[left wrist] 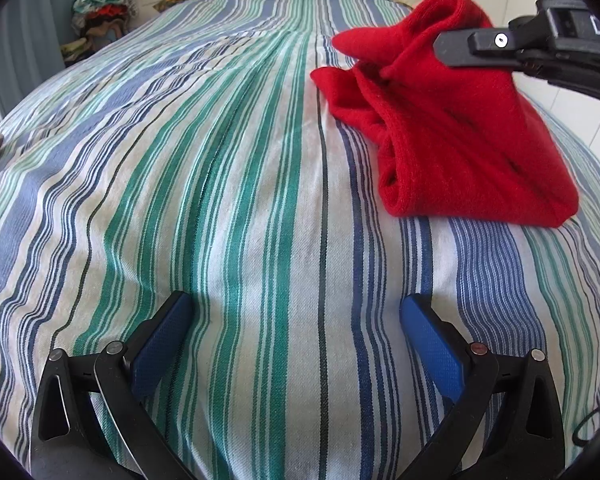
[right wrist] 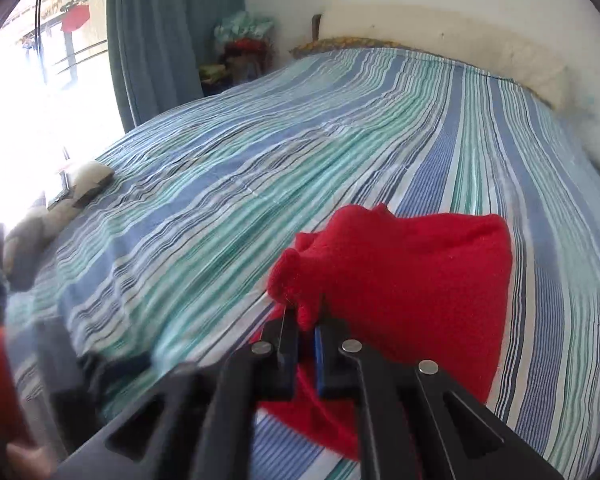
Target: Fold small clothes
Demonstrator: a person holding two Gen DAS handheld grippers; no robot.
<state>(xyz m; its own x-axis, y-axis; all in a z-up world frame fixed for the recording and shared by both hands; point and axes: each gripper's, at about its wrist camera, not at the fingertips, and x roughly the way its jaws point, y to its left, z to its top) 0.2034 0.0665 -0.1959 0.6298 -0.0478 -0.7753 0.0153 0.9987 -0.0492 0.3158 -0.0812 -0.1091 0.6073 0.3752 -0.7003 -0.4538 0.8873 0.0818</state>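
Note:
A red knitted garment (left wrist: pixel 460 140) lies bunched on the right side of the striped bedspread (left wrist: pixel 220 200). My right gripper (right wrist: pixel 306 320) is shut on a fold of the red garment (right wrist: pixel 412 280), which is pulled up into a peak at the pinch. The left wrist view shows the right gripper (left wrist: pixel 440 46) coming in from the upper right and holding the garment's top edge. My left gripper (left wrist: pixel 296 308) is open low over bare bedspread, with nothing between its blue pads (left wrist: pixel 162 344). It sits well in front and to the left of the garment.
A heap of mixed clothes (right wrist: pixel 244 48) stands in the far corner beside a blue curtain (right wrist: pixel 172 40). A cream headboard (right wrist: pixel 440 36) runs along the bed's far end. A grey cushion (right wrist: pixel 88 180) lies at the left edge near a bright window.

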